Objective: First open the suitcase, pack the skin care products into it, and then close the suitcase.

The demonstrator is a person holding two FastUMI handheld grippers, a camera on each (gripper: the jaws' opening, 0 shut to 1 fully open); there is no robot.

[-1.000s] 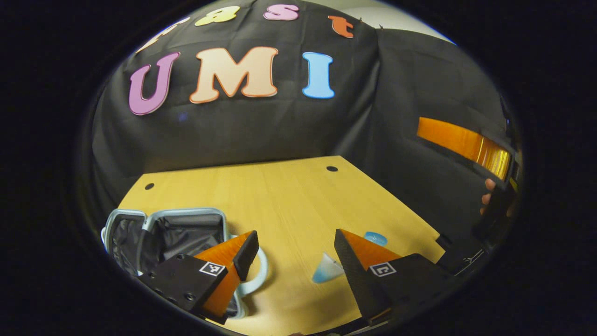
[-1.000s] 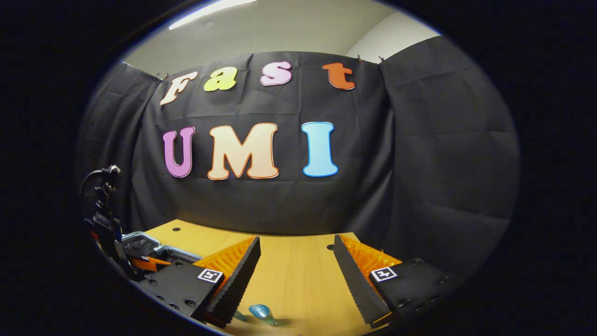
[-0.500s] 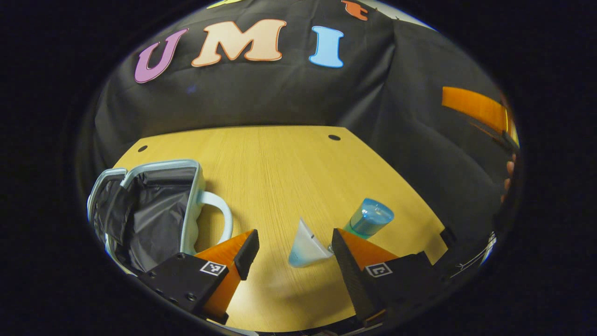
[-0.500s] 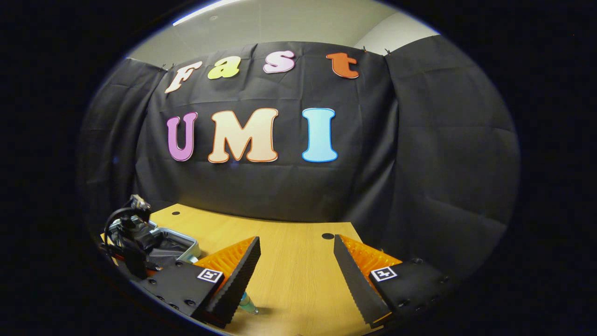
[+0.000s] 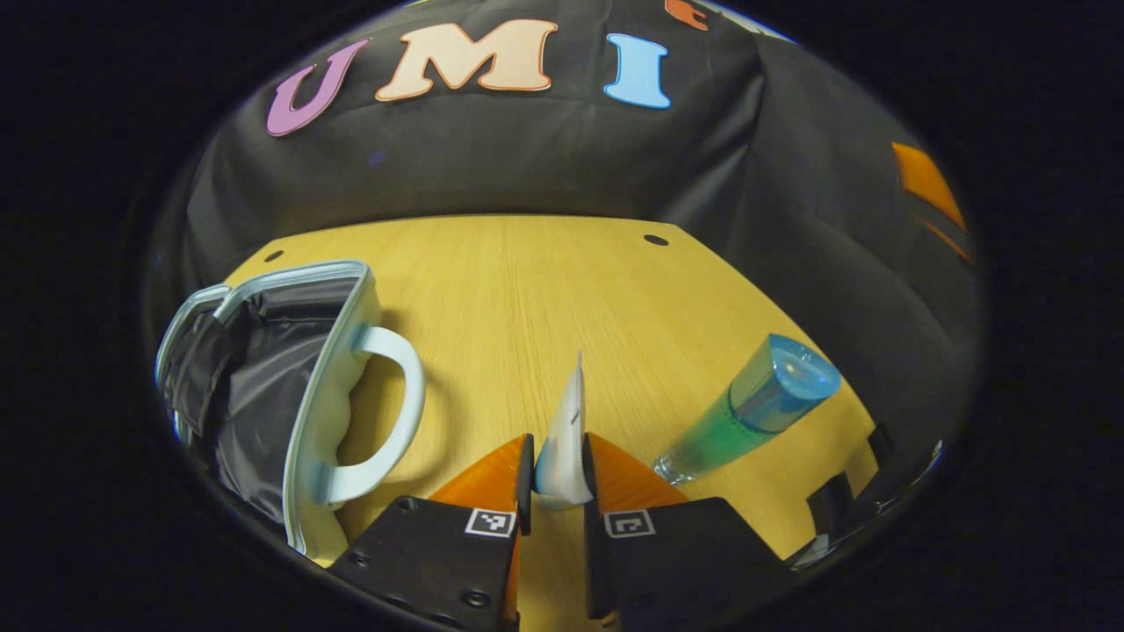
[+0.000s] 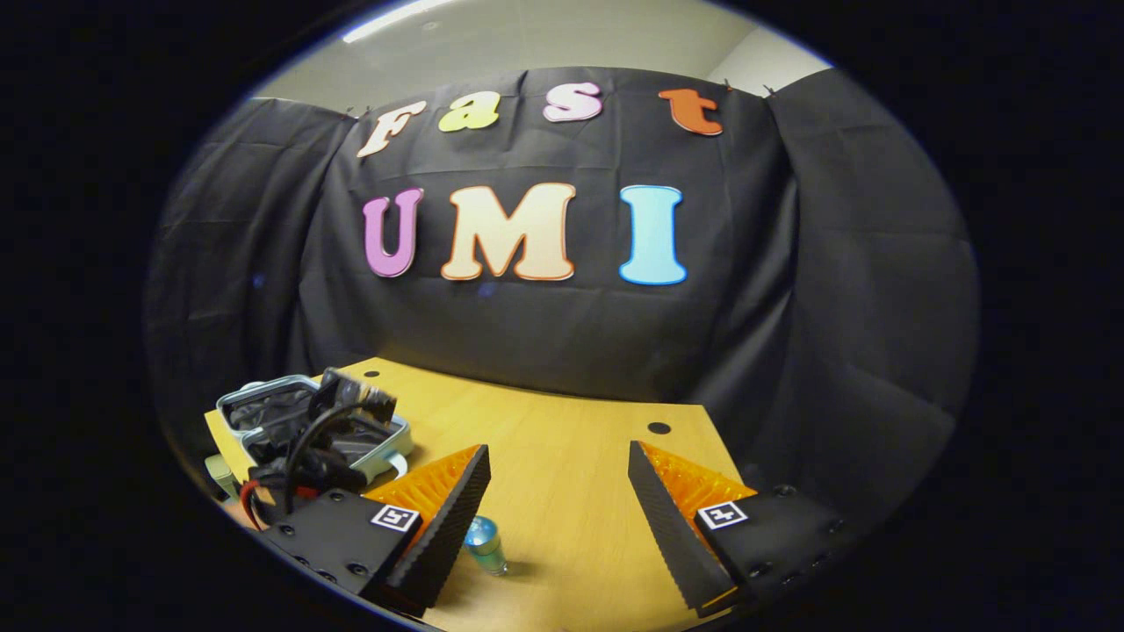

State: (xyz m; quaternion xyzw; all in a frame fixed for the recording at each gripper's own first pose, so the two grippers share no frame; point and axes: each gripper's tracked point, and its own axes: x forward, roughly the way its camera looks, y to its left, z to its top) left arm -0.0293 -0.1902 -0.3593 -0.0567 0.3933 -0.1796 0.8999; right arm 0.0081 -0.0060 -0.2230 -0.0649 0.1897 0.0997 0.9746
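In the left gripper view my left gripper (image 5: 556, 474) is shut on a white skin care tube (image 5: 564, 439), which stands up between its fingers with the flat crimped end pointing away. A green bottle with a blue cap (image 5: 746, 412) lies on the wooden table (image 5: 544, 298) just to the right. The open pale blue suitcase (image 5: 281, 369), with dark lining and a handle, lies on the left. In the right gripper view my right gripper (image 6: 562, 505) is open above the table, the bottle (image 6: 484, 542) beside its left finger, the suitcase (image 6: 272, 412) and the left gripper's body (image 6: 329, 430) at far left.
Black cloth closes the booth behind and to the right of the table. Two small round holes (image 5: 655, 240) sit near the table's far edge. Bare tabletop stretches between the suitcase and the bottle. An orange part of the other gripper (image 5: 926, 180) shows at the far right.
My left gripper moved down over the white tube and closed on it. The right gripper stayed open and turned slightly, bringing the suitcase and bottle more into its view.
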